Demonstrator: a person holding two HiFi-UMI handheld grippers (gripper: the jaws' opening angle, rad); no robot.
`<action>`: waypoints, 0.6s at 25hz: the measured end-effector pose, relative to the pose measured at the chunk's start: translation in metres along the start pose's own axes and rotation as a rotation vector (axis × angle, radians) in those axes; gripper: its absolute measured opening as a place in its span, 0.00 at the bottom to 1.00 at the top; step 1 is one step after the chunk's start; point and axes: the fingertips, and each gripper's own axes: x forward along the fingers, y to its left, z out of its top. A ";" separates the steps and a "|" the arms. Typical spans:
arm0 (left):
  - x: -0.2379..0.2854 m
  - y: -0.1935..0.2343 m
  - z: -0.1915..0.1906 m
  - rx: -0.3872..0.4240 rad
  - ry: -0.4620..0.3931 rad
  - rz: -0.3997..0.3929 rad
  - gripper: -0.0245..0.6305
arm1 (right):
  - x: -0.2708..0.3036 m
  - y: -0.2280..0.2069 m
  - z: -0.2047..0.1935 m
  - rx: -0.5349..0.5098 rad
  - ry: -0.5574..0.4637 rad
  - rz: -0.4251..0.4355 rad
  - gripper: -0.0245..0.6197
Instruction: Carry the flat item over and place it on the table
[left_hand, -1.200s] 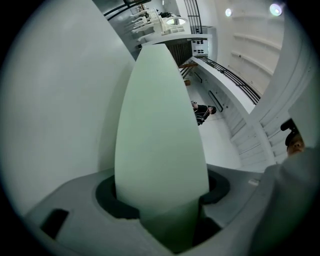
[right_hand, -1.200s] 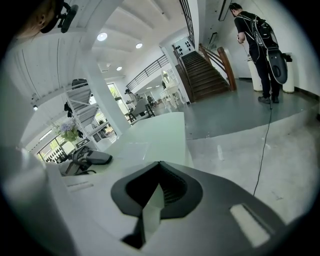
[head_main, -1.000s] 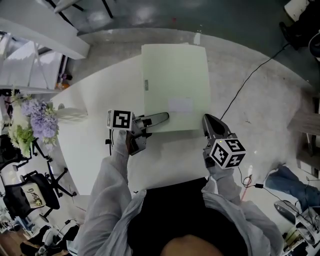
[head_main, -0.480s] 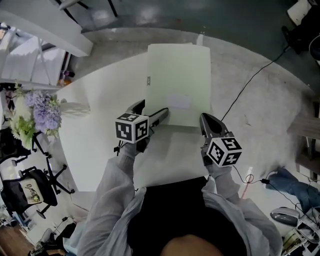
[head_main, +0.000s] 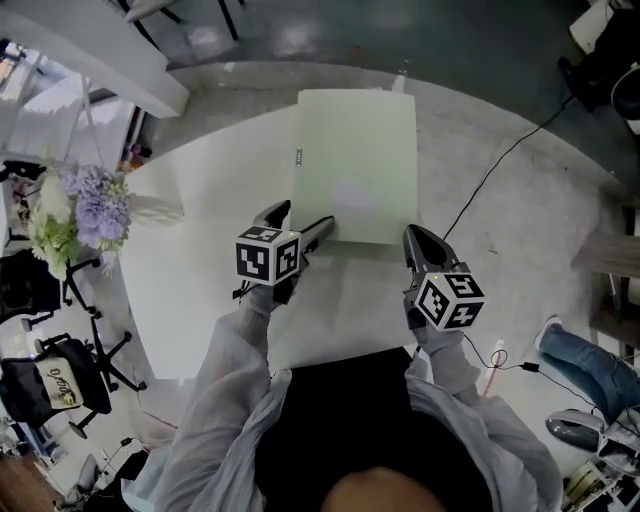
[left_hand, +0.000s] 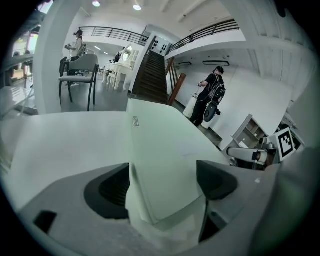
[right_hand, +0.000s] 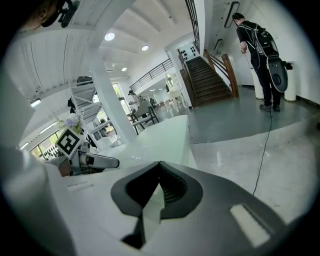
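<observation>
The flat item (head_main: 355, 160) is a pale green board lying on the white table (head_main: 200, 250), long side pointing away from me. My left gripper (head_main: 305, 216) stands open around its near left corner. In the left gripper view the corner of the board (left_hand: 160, 150) lies between the wide-apart pads without touching them. Those jaws have just been opening wide, then came in a touch. At the near right corner my right gripper (head_main: 412, 236) is shut on the item's thin edge (right_hand: 150, 200), which shows as a pale sliver between the dark pads.
A vase of purple flowers (head_main: 95, 205) stands at the table's left edge. A black cable (head_main: 500, 170) runs over the floor to the right, and an office chair (head_main: 50, 380) is at lower left. A person with a backpack (right_hand: 260, 45) stands near the stairs.
My left gripper has rolled upright, shifted right toward the item's near left corner, and its jaws have opened wide. The right gripper has stayed put.
</observation>
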 end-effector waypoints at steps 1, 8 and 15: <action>-0.004 -0.002 -0.001 0.000 -0.007 0.000 0.68 | -0.003 0.002 0.000 -0.003 -0.004 0.000 0.05; -0.045 -0.019 -0.008 -0.029 -0.085 -0.022 0.68 | -0.031 0.024 0.002 -0.027 -0.040 0.005 0.05; -0.100 -0.037 -0.018 -0.030 -0.182 -0.060 0.68 | -0.060 0.057 0.002 -0.072 -0.081 0.004 0.05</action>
